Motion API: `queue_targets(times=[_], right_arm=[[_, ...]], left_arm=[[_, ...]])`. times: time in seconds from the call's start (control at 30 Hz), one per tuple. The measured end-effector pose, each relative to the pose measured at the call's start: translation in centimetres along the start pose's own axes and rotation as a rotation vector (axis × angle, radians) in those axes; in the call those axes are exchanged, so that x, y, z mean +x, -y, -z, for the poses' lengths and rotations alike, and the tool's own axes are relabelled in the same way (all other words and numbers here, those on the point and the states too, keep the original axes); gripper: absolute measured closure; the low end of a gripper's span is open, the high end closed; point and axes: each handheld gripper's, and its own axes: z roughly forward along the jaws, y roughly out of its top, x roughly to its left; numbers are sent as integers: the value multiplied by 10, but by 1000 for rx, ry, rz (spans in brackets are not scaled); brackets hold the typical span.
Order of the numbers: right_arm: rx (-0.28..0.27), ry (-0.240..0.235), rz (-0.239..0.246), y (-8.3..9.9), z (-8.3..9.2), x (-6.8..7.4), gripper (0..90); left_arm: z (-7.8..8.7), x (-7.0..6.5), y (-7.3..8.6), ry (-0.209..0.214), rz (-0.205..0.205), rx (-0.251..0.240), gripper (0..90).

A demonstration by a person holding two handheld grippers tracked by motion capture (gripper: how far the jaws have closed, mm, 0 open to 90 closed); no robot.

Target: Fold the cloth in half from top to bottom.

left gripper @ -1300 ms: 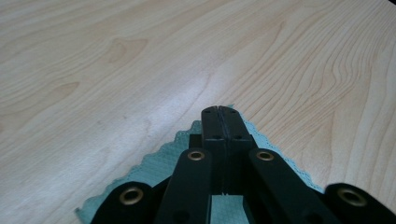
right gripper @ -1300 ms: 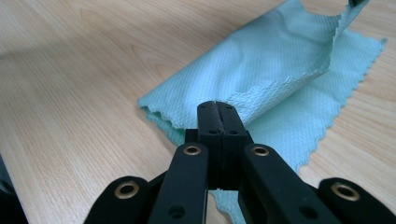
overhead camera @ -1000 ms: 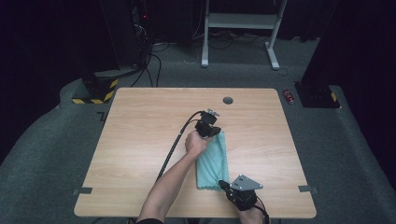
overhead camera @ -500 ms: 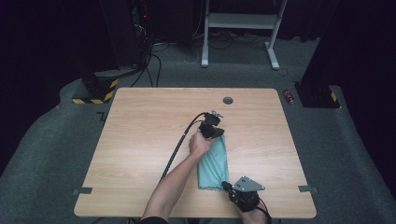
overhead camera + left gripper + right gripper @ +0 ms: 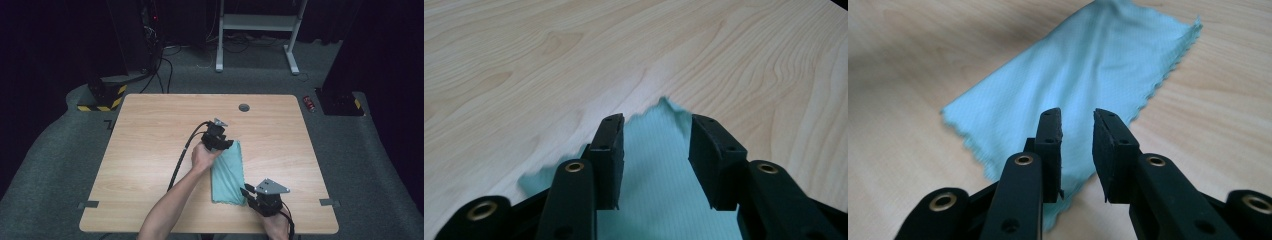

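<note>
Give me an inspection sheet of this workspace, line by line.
Surface: wooden table, with a round grommet near its far edge.
Job's things: light blue cloth lying flat as a folded strip.
Clutter: nothing seen on the table.
Grippers: left hand-held gripper over the cloth's far end, jaws just opened, pads apart, cloth beneath; right hand-held gripper at the near end, jaws just opened, not pinching.
Cables: black cable trailing from the left one; more cables on the floor.
Surroundings: grey carpet, white frame, yellow-black striped block, dark background.
</note>
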Motion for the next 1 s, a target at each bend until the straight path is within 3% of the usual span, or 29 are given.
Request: queue_targets(times=[0.17, 0.27, 0.53, 0.67, 0.83, 1.0], right_arm=[[43, -1, -25, -18, -20, -20, 721], [69, 0, -10, -26, -34, -27, 702], [114, -8, -3, -39, -58, -34, 645], [135, -2, 13, -40, -67, -36, 642], [149, 1, 2, -39, -71, -40, 631], [156, -1, 9, -36, -73, -44, 610]], left_arm=[[31, -6, 25, -32, -27, -1, 526], [47, -11, 47, -29, -32, -7, 507], [64, -32, 93, -20, -48, 28, 455], [66, -41, 103, -46, -79, 31, 432], [68, -47, 111, -85, -129, 70, 427], [70, -45, 119, -101, -133, 88, 426]])
